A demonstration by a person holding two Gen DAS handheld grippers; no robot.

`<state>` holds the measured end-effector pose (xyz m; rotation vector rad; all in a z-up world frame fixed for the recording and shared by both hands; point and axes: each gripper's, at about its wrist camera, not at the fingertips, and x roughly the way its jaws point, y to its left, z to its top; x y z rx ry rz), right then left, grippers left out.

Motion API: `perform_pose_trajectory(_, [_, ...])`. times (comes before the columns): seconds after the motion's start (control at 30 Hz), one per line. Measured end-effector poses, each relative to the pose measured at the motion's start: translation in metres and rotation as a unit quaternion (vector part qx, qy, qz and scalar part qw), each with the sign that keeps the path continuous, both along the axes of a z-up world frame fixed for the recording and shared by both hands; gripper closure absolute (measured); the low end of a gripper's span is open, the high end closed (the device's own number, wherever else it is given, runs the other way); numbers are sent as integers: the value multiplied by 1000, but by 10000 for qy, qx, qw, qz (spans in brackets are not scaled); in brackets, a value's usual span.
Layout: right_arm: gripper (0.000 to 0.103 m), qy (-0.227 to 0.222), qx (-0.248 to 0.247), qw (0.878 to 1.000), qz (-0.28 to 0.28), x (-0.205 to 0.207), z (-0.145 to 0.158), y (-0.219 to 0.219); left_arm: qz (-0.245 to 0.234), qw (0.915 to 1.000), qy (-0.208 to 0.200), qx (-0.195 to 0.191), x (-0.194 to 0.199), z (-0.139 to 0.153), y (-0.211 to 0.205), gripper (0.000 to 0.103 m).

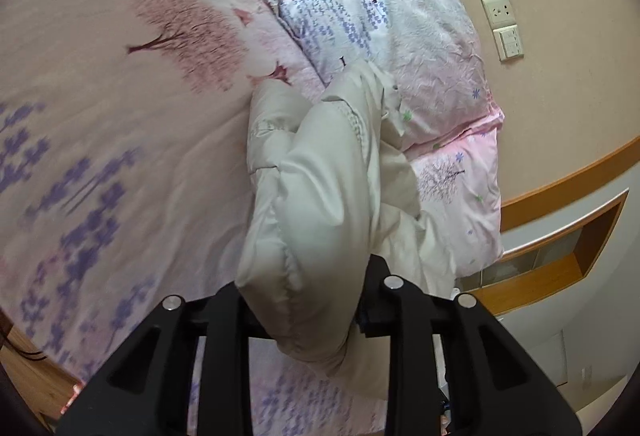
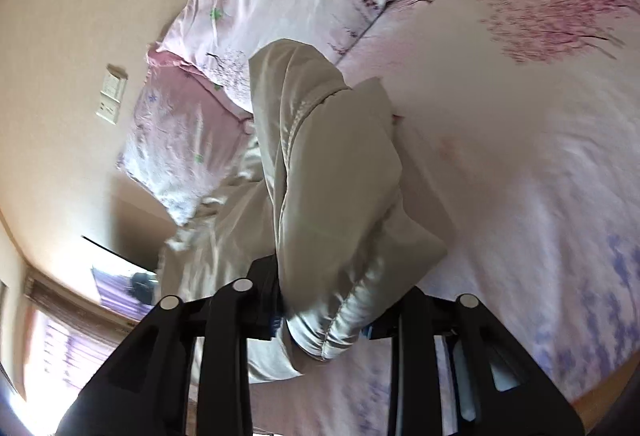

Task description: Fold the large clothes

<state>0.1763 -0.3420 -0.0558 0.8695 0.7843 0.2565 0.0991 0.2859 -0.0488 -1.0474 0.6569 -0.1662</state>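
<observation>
We have a bed [image 1: 100,115] under a pink duvet printed with trees and purple blossoms, two pillows [image 1: 400,35] stacked against the wall at its head, and a cream padded jacket [image 1: 312,187] hanging bunched between our tools above the head-end edge of the bed, its far part draping onto the duvet just below the pillows. Our left gripper [image 1: 304,300] is closed on a puffy quilted fold of the jacket, and our right gripper [image 2: 332,312] is likewise clamped on a gathered, elasticated edge, perhaps a cuff or hem. The risk we see is that the slick, thick fabric slides out of either pinch under its own hanging weight, or that we have grabbed several layers, so the spread comes out twisted. The jacket looks satiny, quilted in channels and heavily crumpled, not yet laid flat.
</observation>
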Motion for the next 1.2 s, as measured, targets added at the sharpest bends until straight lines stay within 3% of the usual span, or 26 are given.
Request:
perform_pose_trajectory(0.03, [63,57,-189,9998,-66,-2,-1,1,-16,10000,-19,-22,-2,-3,1,70])
perform_pose_trajectory(0.07, [54,126,-407,9990,-166,-5,-1,1,-8,10000,-17,-29,-2,-6,2,65])
perform_pose_trajectory(0.1, [46,150,-548,9981,-255,-9,0,-1,9,10000,-52,-12,-2,-8,3,56])
perform_pose_trajectory(0.2, [38,-49,-1229,9890,-817,-23,20,-7,69,9995,-182,236,-5,-5,-1,32])
perform_pose_trajectory(0.3, [39,-528,-2027,9685,-1349,-31,53,0,75,9988,-329,362,-8,-2,-5,26])
perform_pose_trajectory(0.33, [41,-793,-2305,9628,-1169,-28,69,14,78,9987,-339,366,-8,-2,-6,26])
perform_pose_trajectory(0.4, [54,-1064,-2508,9601,-630,-17,85,41,104,9988,-359,316,-8,-4,-7,26])
perform_pose_trajectory(0.5, [68,-1355,-2574,9548,615,8,103,104,117,9990,-369,214,-8,-8,-9,26])
perform_pose_trajectory(0.57, [73,-1384,-2618,9470,1242,24,107,143,142,9988,-389,260,-8,-8,-11,26])
perform_pose_trajectory(0.7, [75,-1222,-2724,9337,1976,52,105,201,120,9978,-394,514,-7,-5,-16,26])
perform_pose_trajectory(0.83, [81,-991,-2847,9241,2346,65,93,237,85,9969,-385,683,-4,-4,-18,26])
perform_pose_trajectory(1.2, [82,-743,-2976,9197,2450,75,86,264,48,9975,-376,605,3,-9,-14,26])
